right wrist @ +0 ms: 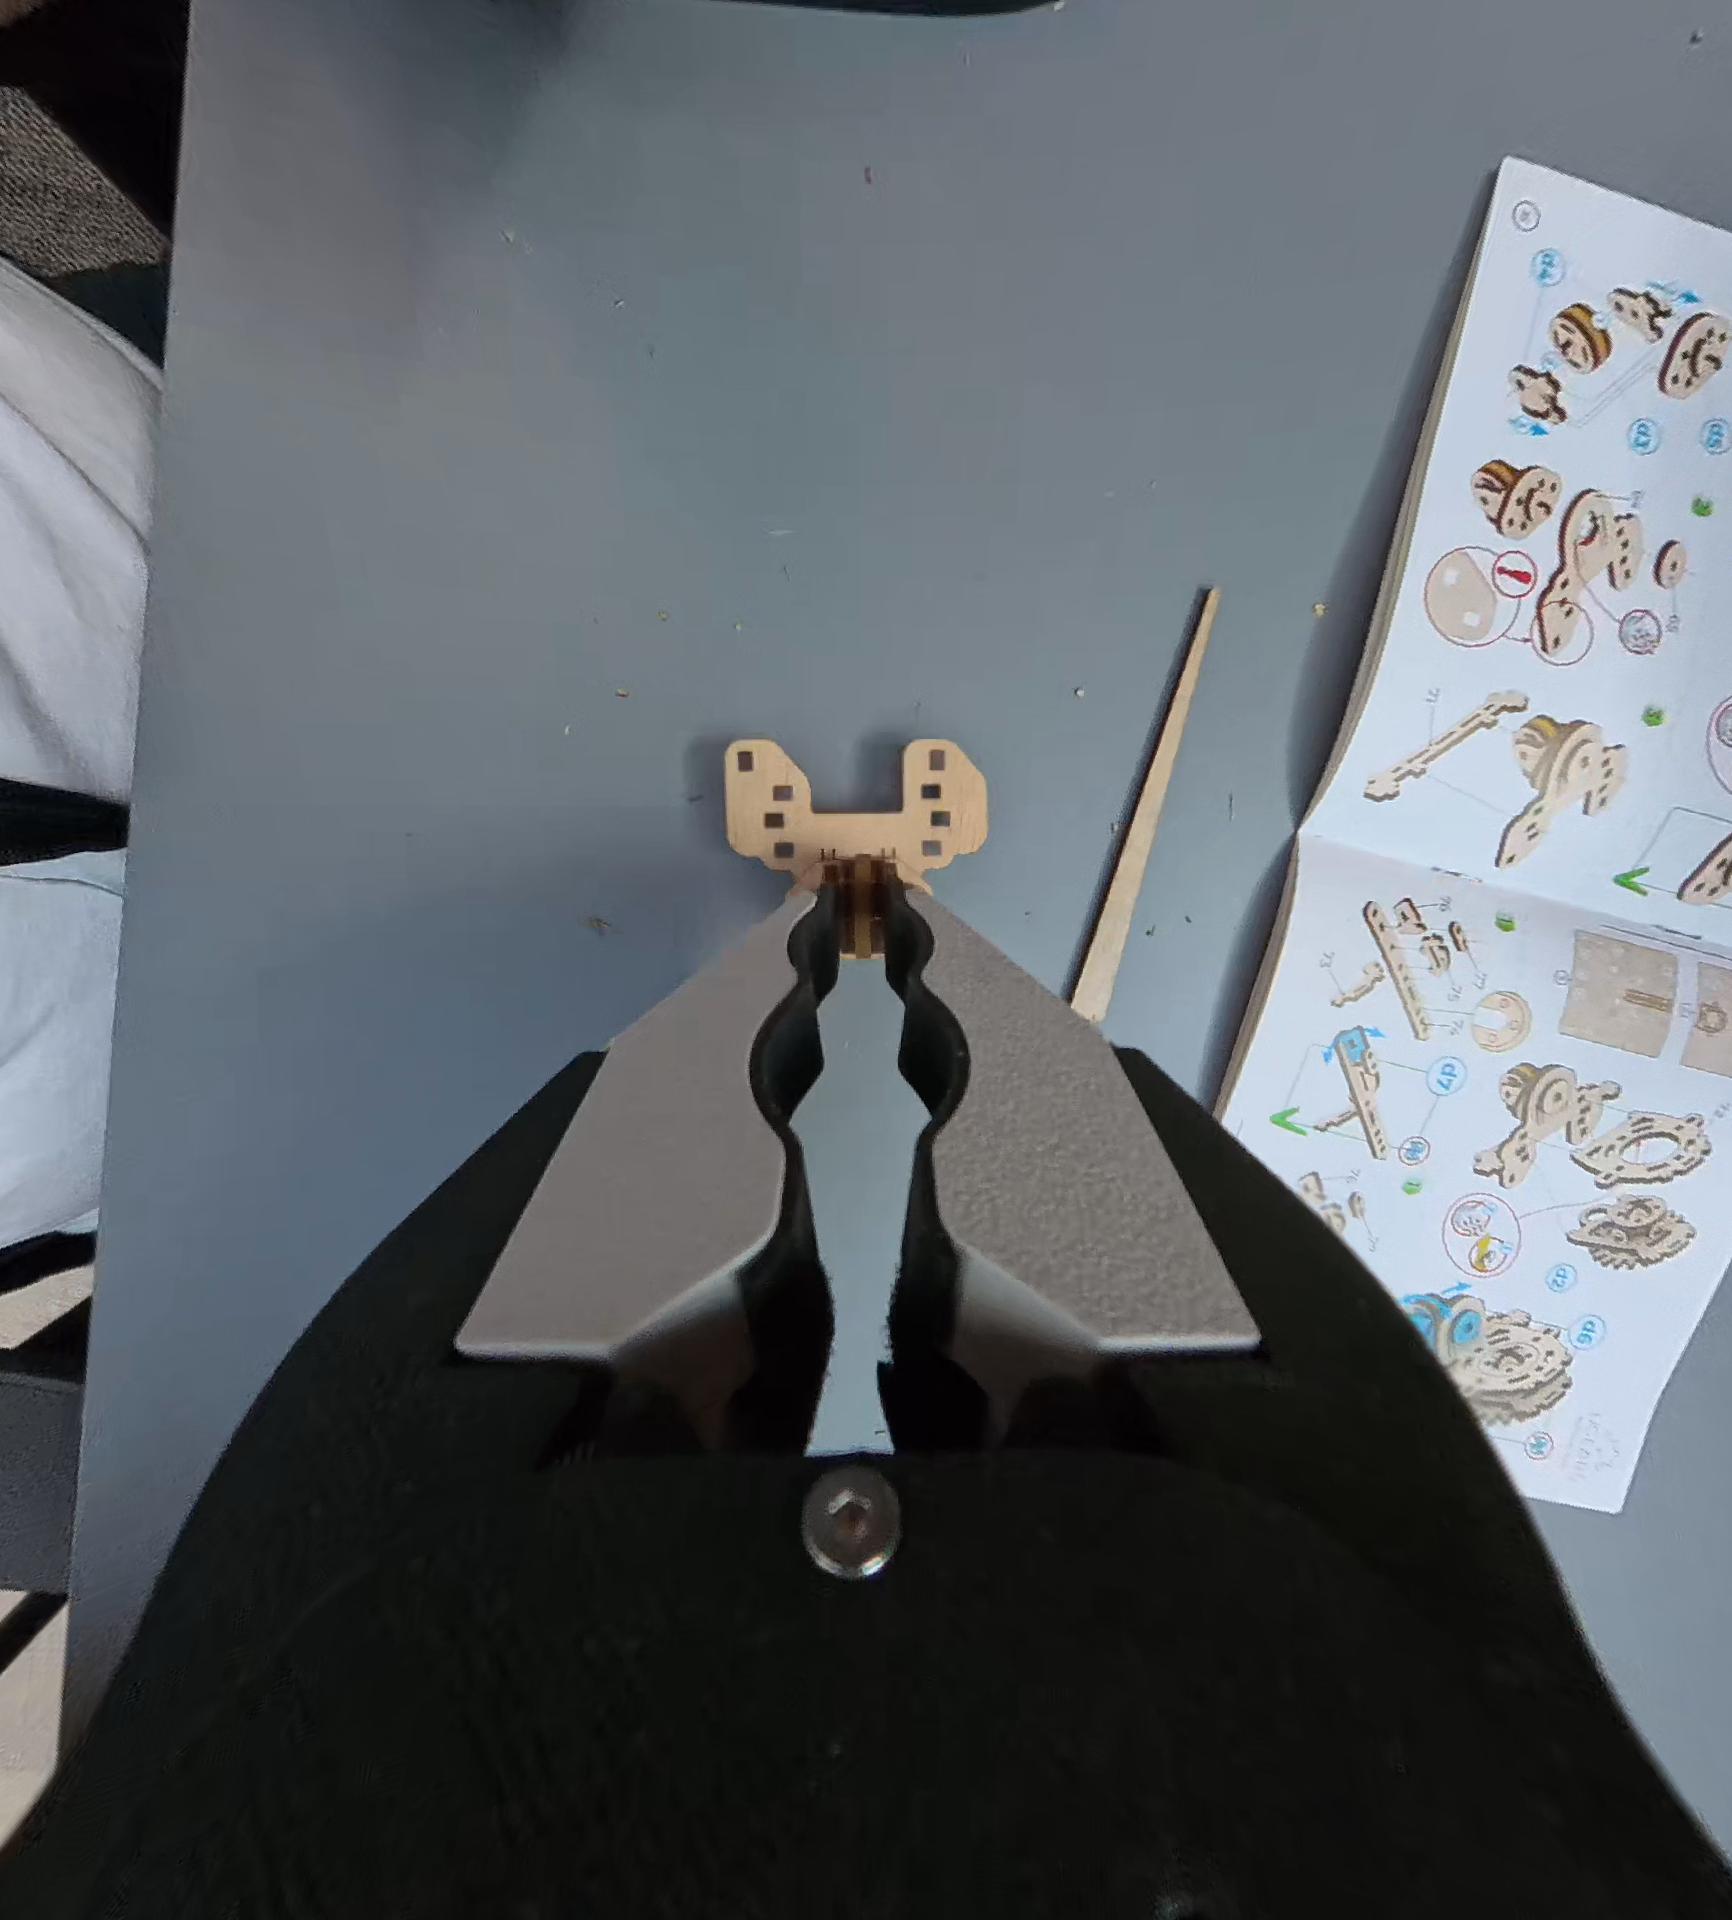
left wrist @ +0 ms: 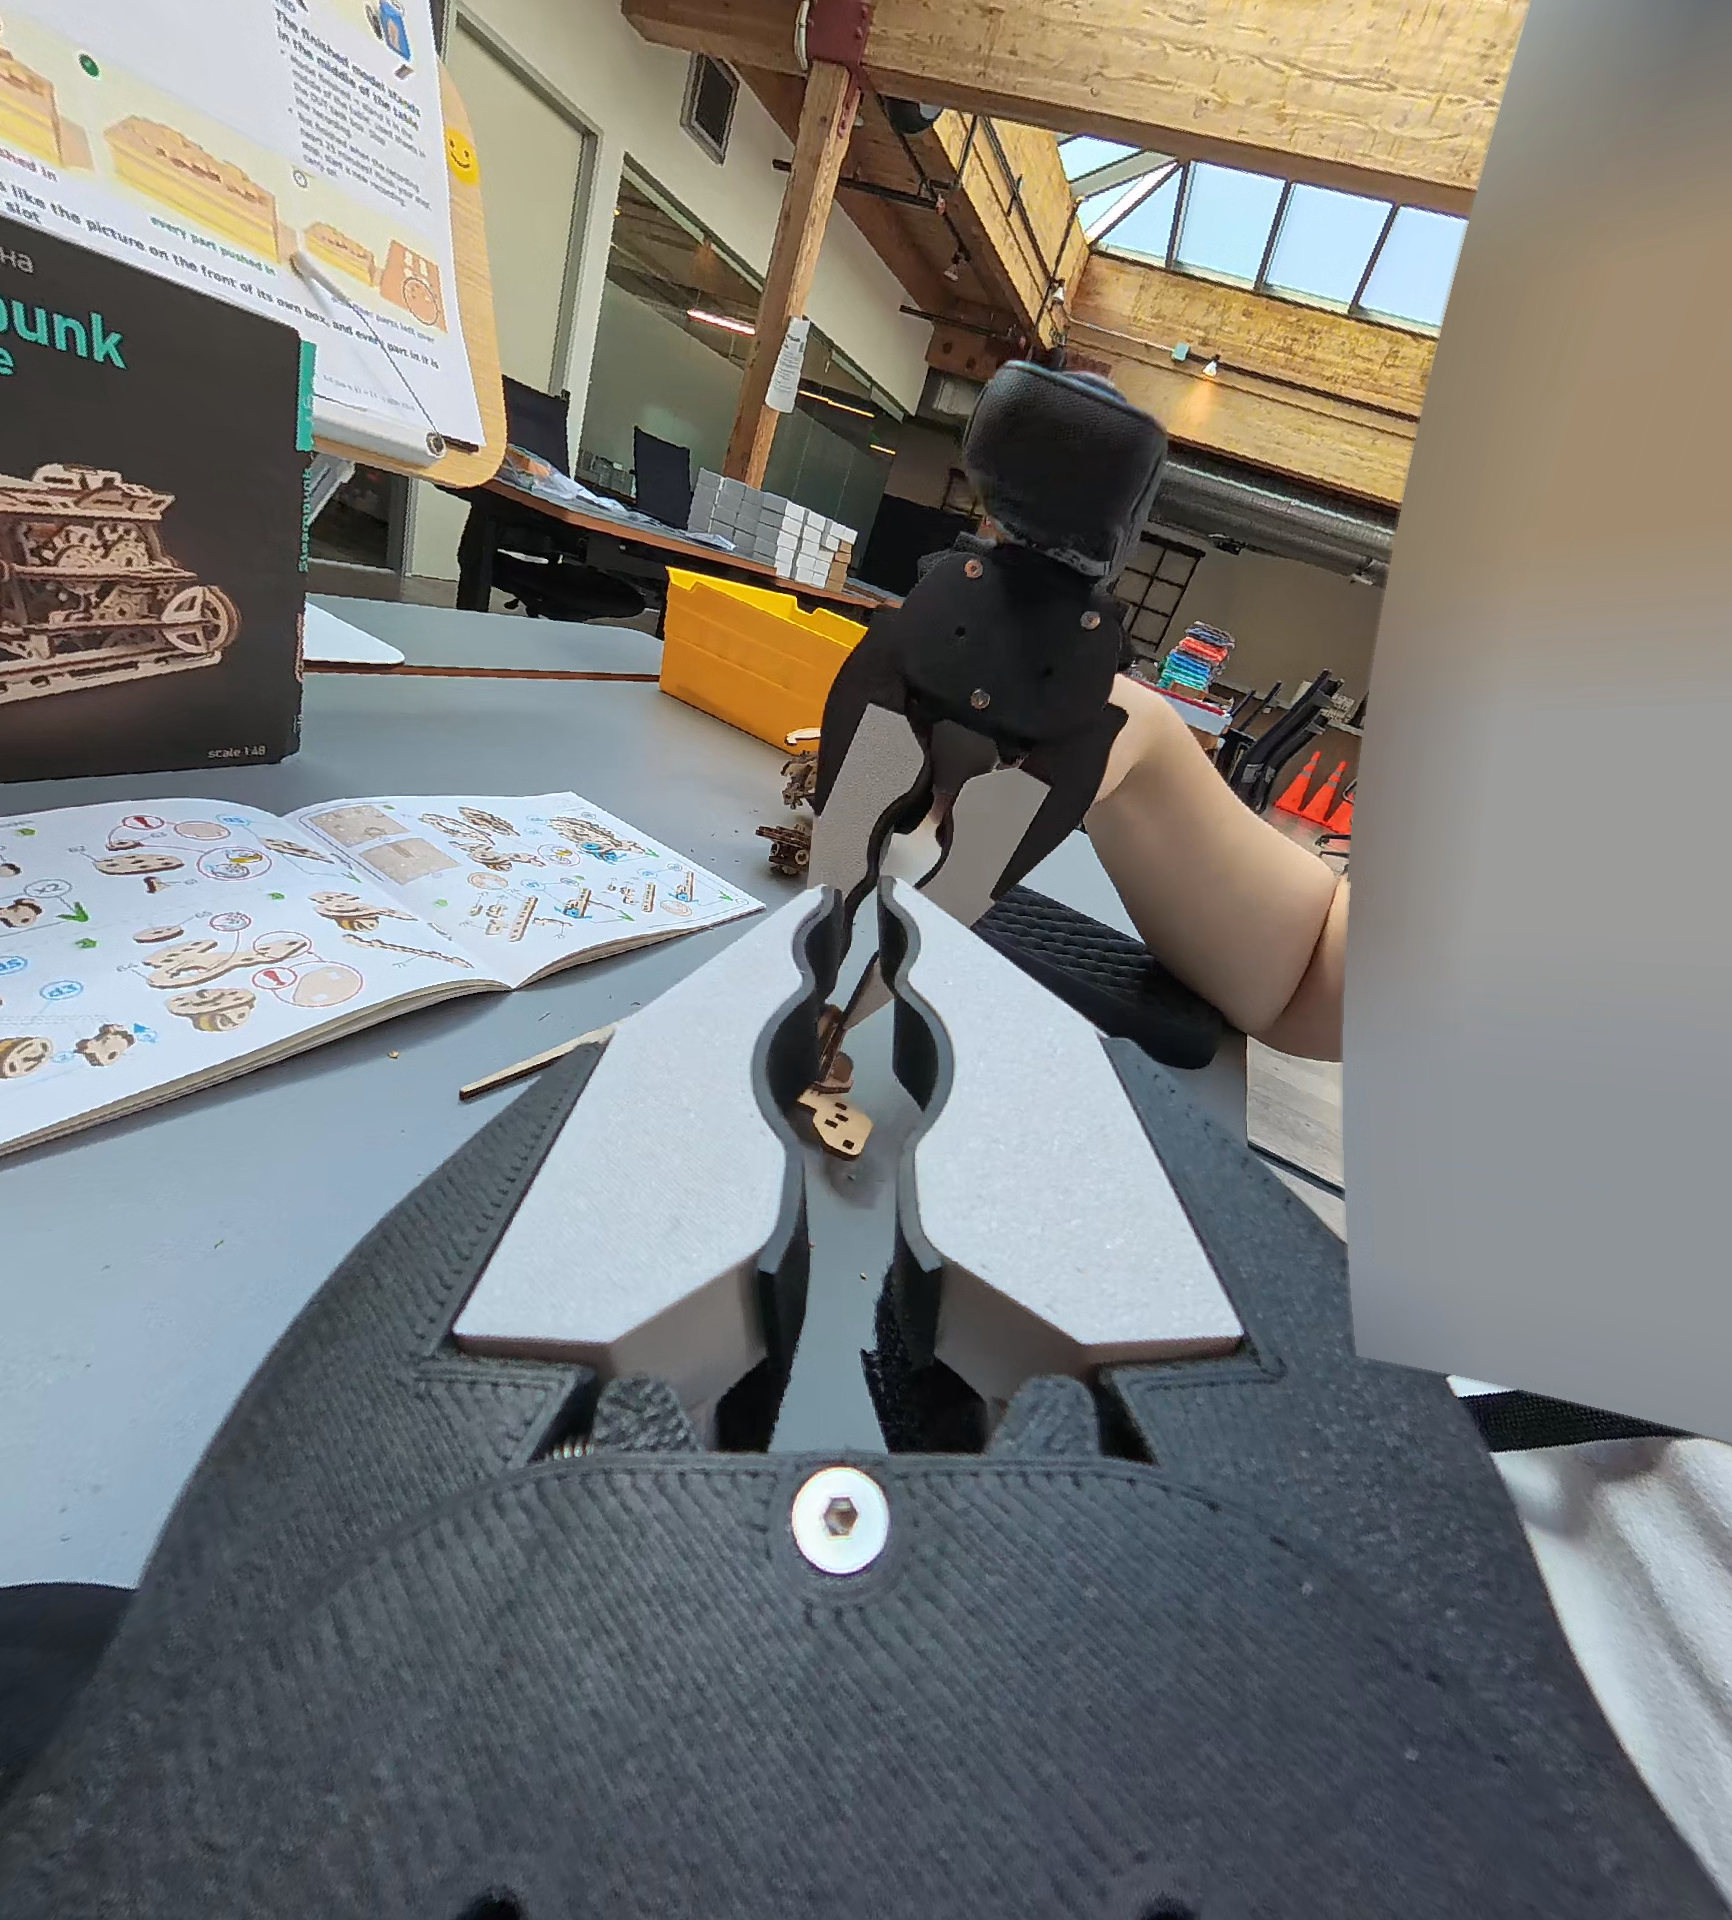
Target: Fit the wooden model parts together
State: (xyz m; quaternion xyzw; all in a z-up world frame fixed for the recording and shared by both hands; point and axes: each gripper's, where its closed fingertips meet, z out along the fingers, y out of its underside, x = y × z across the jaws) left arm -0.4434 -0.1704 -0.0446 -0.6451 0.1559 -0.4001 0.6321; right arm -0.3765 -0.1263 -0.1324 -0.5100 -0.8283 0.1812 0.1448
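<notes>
A flat wing-shaped wooden plate with square holes lies on the grey table. My right gripper points down and is shut on a small layered wooden part that meets the plate's near edge. In the left wrist view the right gripper comes down from above, and the wooden pieces show through the gap between my own fingers. My left gripper lies low over the table, its jaws nearly together with nothing between them, short of the pieces.
An open instruction booklet lies to one side, with a thin wooden stick beside it. The model's dark box, a yellow bin and small wooden assemblies stand farther back. A person's forearm rests on the right. The tips of one gripper are about 12 cm away from the tips of the other.
</notes>
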